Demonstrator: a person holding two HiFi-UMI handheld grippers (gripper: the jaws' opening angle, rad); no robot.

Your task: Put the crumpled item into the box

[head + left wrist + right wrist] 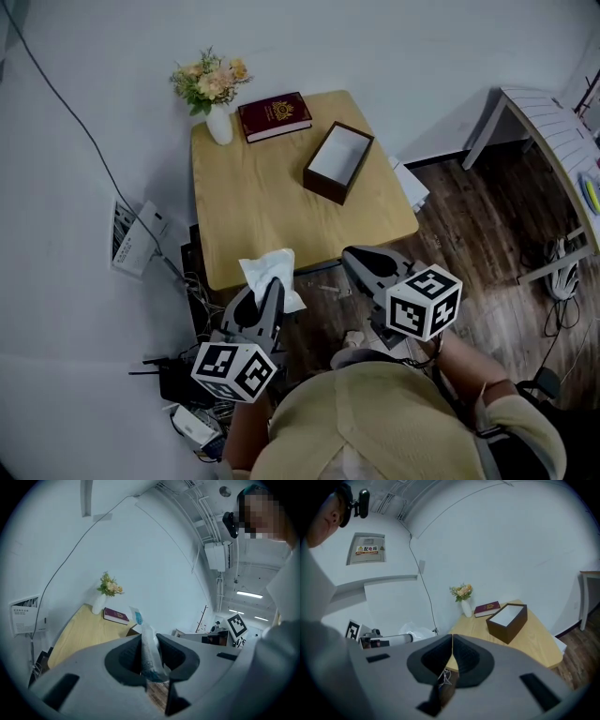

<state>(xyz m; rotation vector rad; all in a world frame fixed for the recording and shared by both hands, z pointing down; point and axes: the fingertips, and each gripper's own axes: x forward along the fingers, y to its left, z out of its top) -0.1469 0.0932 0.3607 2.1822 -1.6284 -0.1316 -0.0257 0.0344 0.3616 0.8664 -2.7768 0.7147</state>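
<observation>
A crumpled white item (268,273) with a bit of blue print sticks up from my left gripper (272,284), which is shut on it just off the near left edge of the wooden table (253,206). In the left gripper view the crumpled item (149,651) is pinched between the jaws. The dark brown box (338,161), open with a white inside, stands on the far right of the table; the box (507,619) also shows in the right gripper view. My right gripper (354,257) hovers off the table's near right edge, its jaws pressed together with nothing in them.
A vase of flowers (213,94) and a dark red book (274,115) stand at the table's far edge. Cables and devices (183,375) lie on the floor at the left. A white desk (553,131) stands at the right over wooden floor.
</observation>
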